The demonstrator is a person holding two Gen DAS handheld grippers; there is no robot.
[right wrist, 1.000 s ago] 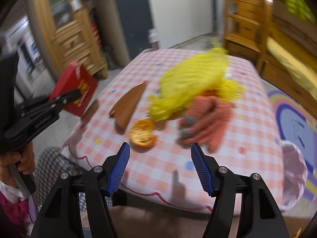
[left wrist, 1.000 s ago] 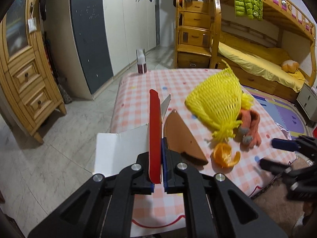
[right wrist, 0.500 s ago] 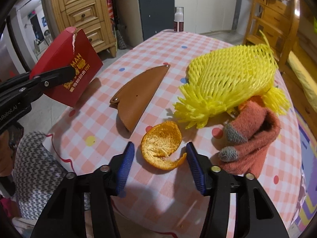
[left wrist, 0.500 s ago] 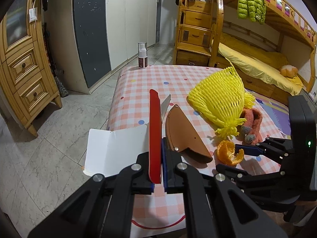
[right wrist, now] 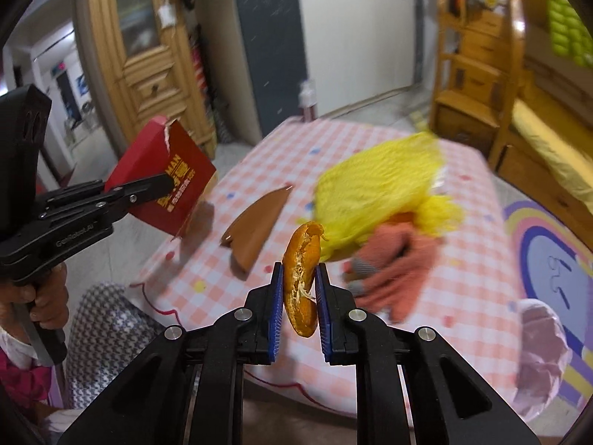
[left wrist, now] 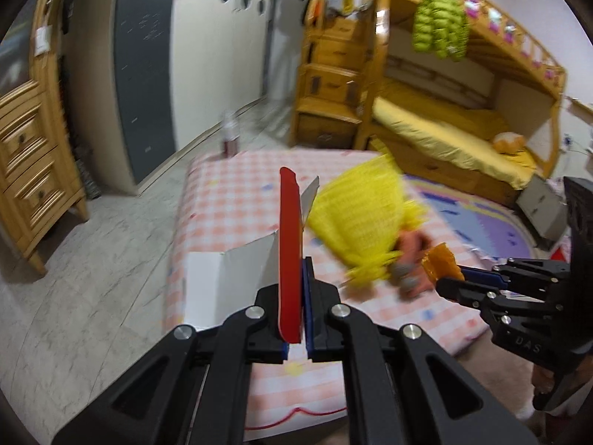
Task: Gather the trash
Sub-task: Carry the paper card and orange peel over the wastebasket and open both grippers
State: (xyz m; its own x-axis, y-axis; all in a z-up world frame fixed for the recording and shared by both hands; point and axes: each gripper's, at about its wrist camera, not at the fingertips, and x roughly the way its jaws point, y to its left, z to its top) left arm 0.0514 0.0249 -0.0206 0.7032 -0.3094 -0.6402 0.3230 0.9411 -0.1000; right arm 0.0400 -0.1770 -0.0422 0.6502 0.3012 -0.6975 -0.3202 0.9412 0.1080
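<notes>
My left gripper (left wrist: 296,293) is shut on a torn red cardboard box (left wrist: 290,244), held edge-on above the near end of the checked table (left wrist: 229,200); in the right wrist view that box (right wrist: 163,178) hangs at the left. My right gripper (right wrist: 299,282) is closing its jaws on an orange peel (right wrist: 302,270), which stands on edge between the blue pads, lifted off the table. From the left wrist view the peel (left wrist: 441,263) shows at the tip of the right gripper (left wrist: 450,278). A yellow foam net (right wrist: 381,193) lies on the table.
A brown leather sheath (right wrist: 259,222) and a pink glove (right wrist: 393,259) lie on the pink checked cloth (right wrist: 463,222). A small bottle (right wrist: 308,100) stands at the far edge. A wooden cabinet (left wrist: 26,141), a bunk bed (left wrist: 444,111) and dark wardrobes surround the table.
The right gripper has closed around the orange peel and lifted it off the table. Both grippers have risen a little; the left still holds the red box.
</notes>
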